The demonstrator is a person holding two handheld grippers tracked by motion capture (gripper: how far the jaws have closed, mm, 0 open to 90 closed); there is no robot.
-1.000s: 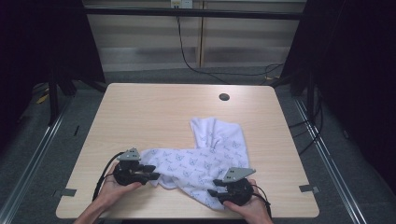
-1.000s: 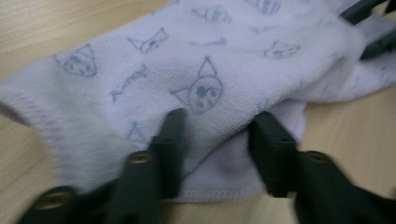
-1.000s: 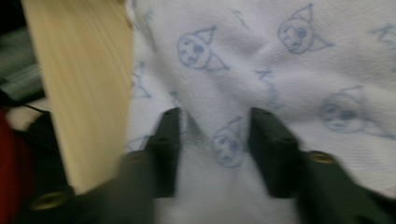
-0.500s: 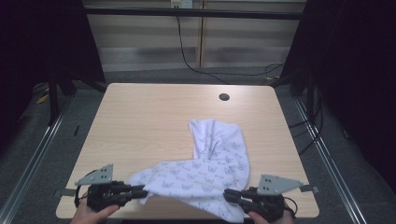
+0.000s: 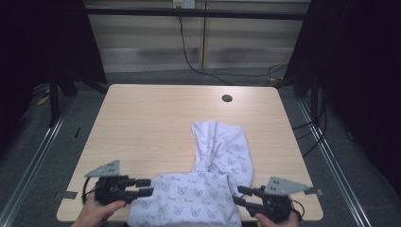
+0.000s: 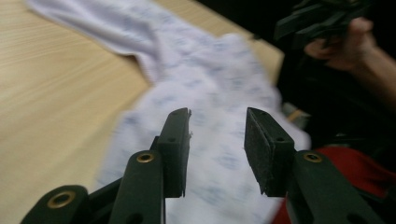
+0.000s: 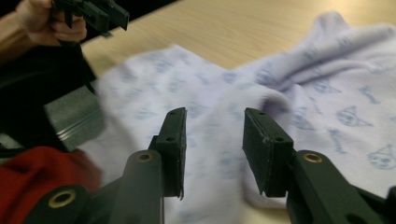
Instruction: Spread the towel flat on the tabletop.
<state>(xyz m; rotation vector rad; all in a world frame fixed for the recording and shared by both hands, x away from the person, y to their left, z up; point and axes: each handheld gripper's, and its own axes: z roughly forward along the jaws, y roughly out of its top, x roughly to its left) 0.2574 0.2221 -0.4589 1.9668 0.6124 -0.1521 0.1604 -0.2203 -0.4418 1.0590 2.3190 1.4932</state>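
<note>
Table (image 5: 156,123): light wood top with rounded corners, standing on a grey floor; a dark, round hole (image 5: 227,98) sits near its far edge, right of centre.

Cloth (image 5: 208,189): white fabric printed with small blue animal faces, lying crumpled on the near half of the table. A narrower part runs toward the far side and ends right of centre; the wider part spreads along the near edge and hangs over it between the two grippers. In the left gripper view the cloth (image 6: 205,93) is blurred; in the right gripper view the cloth (image 7: 289,98) shows its print more clearly.

Left gripper (image 5: 147,186): held at the near left of the table, its jaws pointing right at the left border of the cloth. In the left gripper view the left gripper (image 6: 217,140) has its jaws set wide apart, with nothing between the pads; the cloth lies beyond them.

Right gripper (image 5: 239,195): held at the near right corner, its jaws pointing left at the right border of the cloth. In the right gripper view the right gripper (image 7: 212,140) likewise stands wide, pads clear of the fabric.

Left hand (image 5: 97,213): wrapped around the left gripper's body at the table's near edge.

Right hand (image 5: 276,221): partly visible at the frame's bottom edge, under the right gripper.
</note>
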